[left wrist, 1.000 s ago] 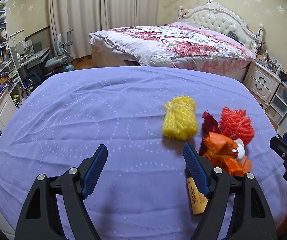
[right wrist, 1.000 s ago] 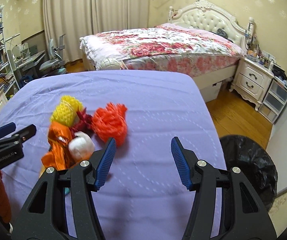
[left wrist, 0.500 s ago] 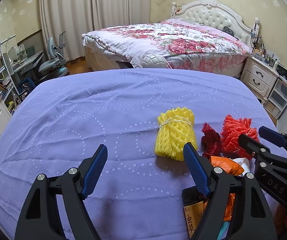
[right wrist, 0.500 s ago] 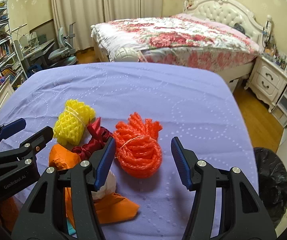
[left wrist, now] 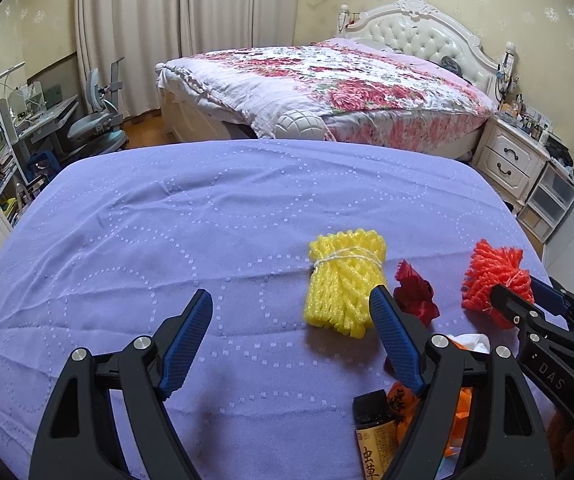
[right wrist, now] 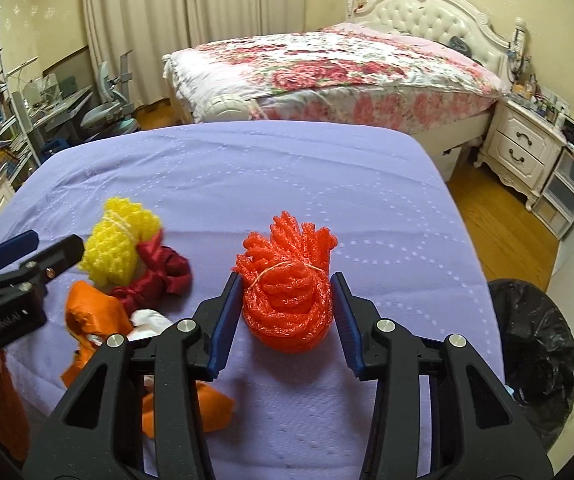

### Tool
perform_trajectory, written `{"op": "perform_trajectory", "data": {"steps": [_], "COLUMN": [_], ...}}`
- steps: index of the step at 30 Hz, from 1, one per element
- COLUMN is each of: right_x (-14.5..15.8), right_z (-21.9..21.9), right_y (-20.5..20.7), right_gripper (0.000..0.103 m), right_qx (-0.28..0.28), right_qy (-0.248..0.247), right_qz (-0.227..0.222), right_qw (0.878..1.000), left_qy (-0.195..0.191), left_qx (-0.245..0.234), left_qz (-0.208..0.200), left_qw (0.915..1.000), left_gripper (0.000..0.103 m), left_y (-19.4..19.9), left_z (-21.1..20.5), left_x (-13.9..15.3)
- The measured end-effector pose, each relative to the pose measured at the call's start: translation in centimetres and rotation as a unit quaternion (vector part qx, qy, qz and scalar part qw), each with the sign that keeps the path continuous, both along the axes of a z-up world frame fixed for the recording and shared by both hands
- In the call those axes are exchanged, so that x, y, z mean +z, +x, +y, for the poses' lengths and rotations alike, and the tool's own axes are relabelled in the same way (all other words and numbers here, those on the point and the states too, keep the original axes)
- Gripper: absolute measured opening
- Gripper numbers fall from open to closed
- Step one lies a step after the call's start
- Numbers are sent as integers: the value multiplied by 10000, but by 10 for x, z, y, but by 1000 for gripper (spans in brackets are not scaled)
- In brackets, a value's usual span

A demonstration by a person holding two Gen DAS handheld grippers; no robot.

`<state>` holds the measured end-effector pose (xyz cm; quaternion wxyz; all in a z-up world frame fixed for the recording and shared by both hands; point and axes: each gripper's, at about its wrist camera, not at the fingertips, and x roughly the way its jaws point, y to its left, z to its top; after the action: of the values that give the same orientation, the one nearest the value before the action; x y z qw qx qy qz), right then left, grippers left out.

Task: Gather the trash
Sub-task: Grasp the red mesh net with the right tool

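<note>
An orange foam-net bundle (right wrist: 289, 300) lies on the purple tablecloth (right wrist: 287, 184), right between the fingers of my open right gripper (right wrist: 287, 316); the pads stand beside it with small gaps. It also shows in the left wrist view (left wrist: 493, 280). A yellow foam-net bundle (left wrist: 345, 284), a dark red ribbon scrap (left wrist: 413, 296), orange wrapping (right wrist: 95, 316) with white paper (right wrist: 147, 320) and a brown bottle (left wrist: 373, 436) lie in a cluster. My left gripper (left wrist: 291, 340) is open and empty, over bare cloth left of the yellow bundle.
A bin lined with a black bag (right wrist: 535, 344) stands on the floor to the right of the table. A bed (left wrist: 327, 84), a white nightstand (left wrist: 515, 160) and a desk with chair (left wrist: 87, 128) lie beyond the table's far edge.
My right gripper has moved left and forward until its fingers stand on both sides of the orange bundle. My left gripper has drawn back a little and stays open.
</note>
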<state>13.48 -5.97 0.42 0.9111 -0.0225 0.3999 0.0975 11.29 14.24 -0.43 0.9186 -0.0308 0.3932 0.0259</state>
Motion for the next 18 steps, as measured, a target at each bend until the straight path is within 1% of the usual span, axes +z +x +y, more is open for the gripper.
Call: {"op": "perform_trajectory", "data": {"steps": [2, 5, 9, 13, 15, 16, 18], "right_x": [-2, -5, -6, -6, -7, -7, -7], "right_z": [-6, -12, -11, -10, -9, -9, -9], "right_y": [0, -2, -4, -5, -5, -5, -5], "right_gripper": [43, 43, 44, 44, 44, 44, 44], "right_qx": [-98, -182, -183, -186, -187, -188, -189], "right_qy": [-16, 25, -80, -93, -92, -96, -89], "right_qz": [0, -9, -62, -81, -83, -84, -79], "right_qw": [10000, 9998, 9998, 9998, 9997, 9997, 9998], "left_qy": [-57, -20, -267, -244, -312, -347, -464], "left_qx": [-83, -176, -341, -481, -578, -612, -728], "left_qz": [28, 75, 208, 217, 259, 270, 262], "left_qw": [9999, 9998, 9988, 9983, 9975, 9972, 9959], "left_gripper": [79, 79, 79, 77, 70, 68, 56], "left_y": [4, 11, 17, 19, 20, 20, 19], "left_z": [-3, -8, -14, -21, -23, -24, -23], "left_x": [-1, -5, -11, -14, -15, -16, -16]}}
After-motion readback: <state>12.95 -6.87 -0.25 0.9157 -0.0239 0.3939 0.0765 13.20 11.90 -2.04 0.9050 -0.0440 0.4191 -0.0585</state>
